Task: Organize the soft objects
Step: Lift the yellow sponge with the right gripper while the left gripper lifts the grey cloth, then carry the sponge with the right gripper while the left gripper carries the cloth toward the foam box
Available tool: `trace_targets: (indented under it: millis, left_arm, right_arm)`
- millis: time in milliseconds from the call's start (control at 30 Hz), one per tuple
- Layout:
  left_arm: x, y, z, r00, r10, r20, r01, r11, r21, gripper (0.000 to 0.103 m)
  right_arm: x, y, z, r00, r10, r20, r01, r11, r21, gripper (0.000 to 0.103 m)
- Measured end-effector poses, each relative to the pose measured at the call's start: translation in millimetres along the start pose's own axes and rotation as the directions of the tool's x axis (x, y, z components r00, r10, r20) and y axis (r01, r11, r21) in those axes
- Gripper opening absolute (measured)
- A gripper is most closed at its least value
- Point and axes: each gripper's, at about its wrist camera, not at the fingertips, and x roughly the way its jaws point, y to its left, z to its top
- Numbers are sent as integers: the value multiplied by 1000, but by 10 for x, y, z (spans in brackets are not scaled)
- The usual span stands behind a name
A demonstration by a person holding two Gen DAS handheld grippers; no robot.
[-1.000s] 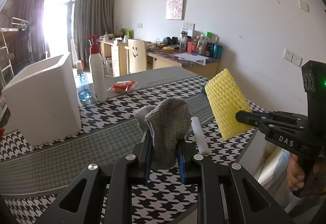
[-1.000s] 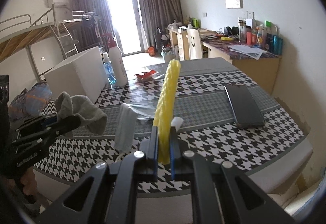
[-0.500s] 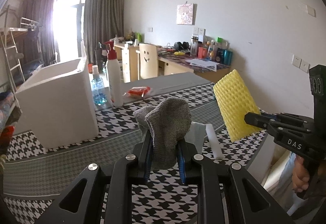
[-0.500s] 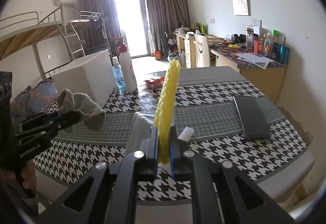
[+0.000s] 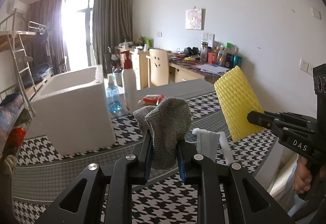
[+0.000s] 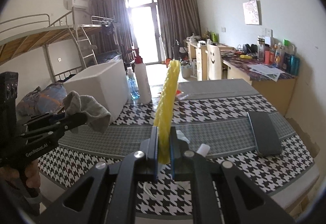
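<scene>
Both grippers have risen and tipped upward since a second ago. In the left wrist view the white foam box (image 5: pixel 75 109) now sits nearer the middle and its open top shows, where before only its side wall was seen at the left edge. The white roll (image 5: pixel 225 148) and the grey cloth beside it have slid from behind the grey sock (image 5: pixel 169 128) out to its right. The right gripper (image 5: pixel 251 116) with the yellow foam net (image 5: pixel 236 103) has shifted rightward and upward. In the right wrist view more ceiling shows, and the desk (image 6: pixel 224 128) lies lower.
</scene>
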Motion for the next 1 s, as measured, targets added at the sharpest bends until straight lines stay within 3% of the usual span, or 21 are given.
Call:
trace_targets:
  millis: [1000]
  left_arm:
    - [-62, 446, 263, 998, 59, 37, -59, 998, -22, 23]
  right_arm:
    - [218, 191, 290, 997, 68, 31, -66, 996, -53, 12]
